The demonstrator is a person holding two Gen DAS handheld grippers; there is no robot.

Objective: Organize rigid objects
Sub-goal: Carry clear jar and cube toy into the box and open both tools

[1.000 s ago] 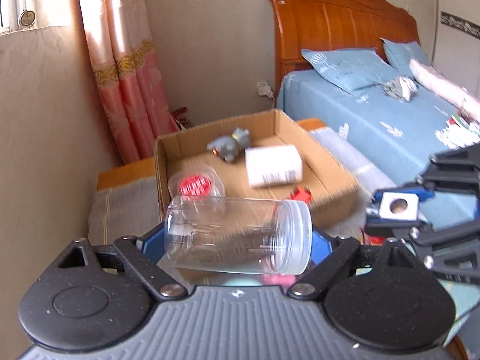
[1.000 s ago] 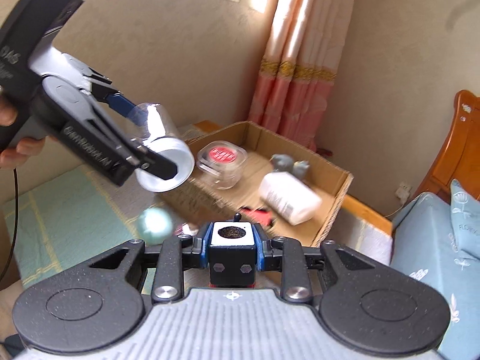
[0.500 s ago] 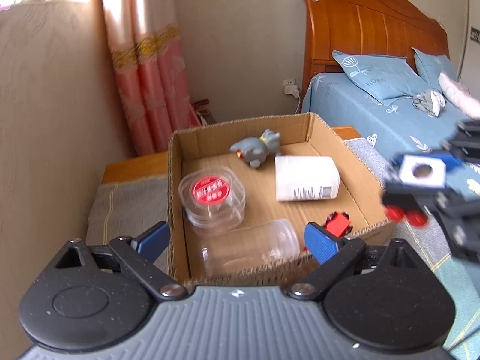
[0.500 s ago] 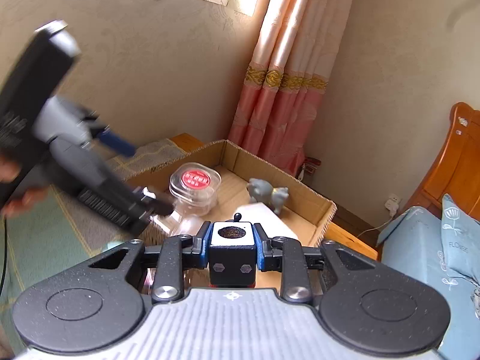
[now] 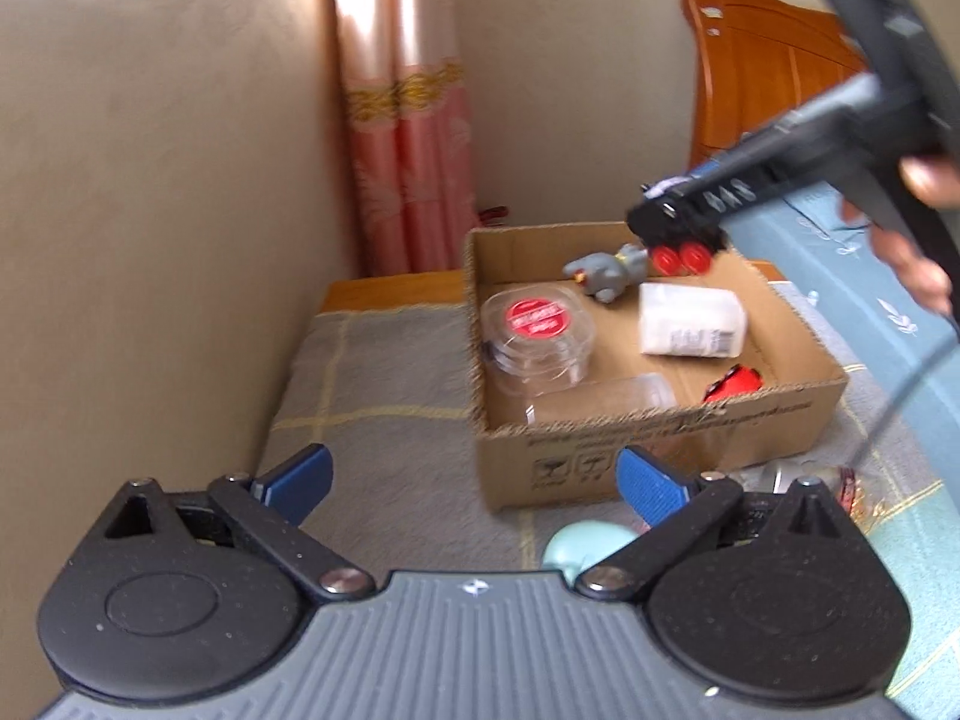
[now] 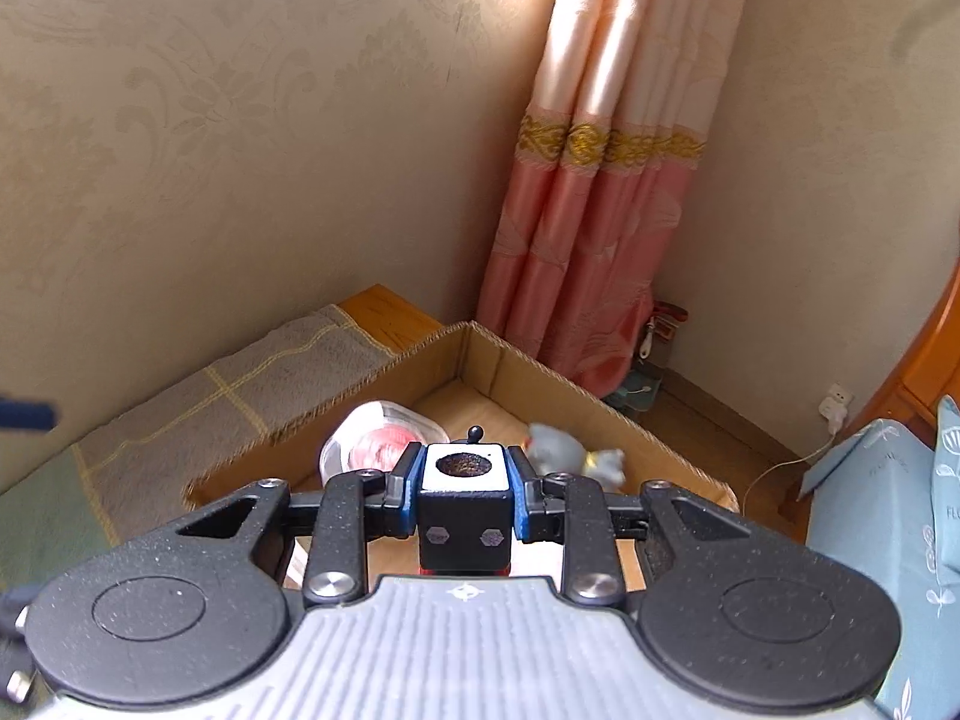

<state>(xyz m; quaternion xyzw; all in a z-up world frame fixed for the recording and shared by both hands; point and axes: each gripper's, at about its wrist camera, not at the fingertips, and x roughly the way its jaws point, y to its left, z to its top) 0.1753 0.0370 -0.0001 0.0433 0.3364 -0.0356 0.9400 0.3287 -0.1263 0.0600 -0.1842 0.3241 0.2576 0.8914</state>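
My left gripper (image 5: 474, 483) hangs short of the cardboard box (image 5: 660, 438); its jaws are opening, with nothing between the blue pads (image 5: 294, 477). In the box a clear jar (image 5: 600, 399) lies on its side near the front wall. My right gripper (image 6: 465, 480) is shut on a black toy train (image 6: 465, 507) with a white top. In the left wrist view the same gripper (image 5: 678, 222) holds the train (image 5: 678, 243), red wheels down, above the box's far end.
The box also holds a round container with a red lid (image 5: 534, 318), a grey toy animal (image 5: 606, 273), a white bottle (image 5: 690, 321) and a red toy car (image 5: 735, 384). A pale teal ball (image 5: 585, 543) lies before the box. A wall stands left, a bed right.
The left gripper let the clear jar go into the box, opened wide and drew back. The right gripper carried the toy train from beside the box to above its far end.
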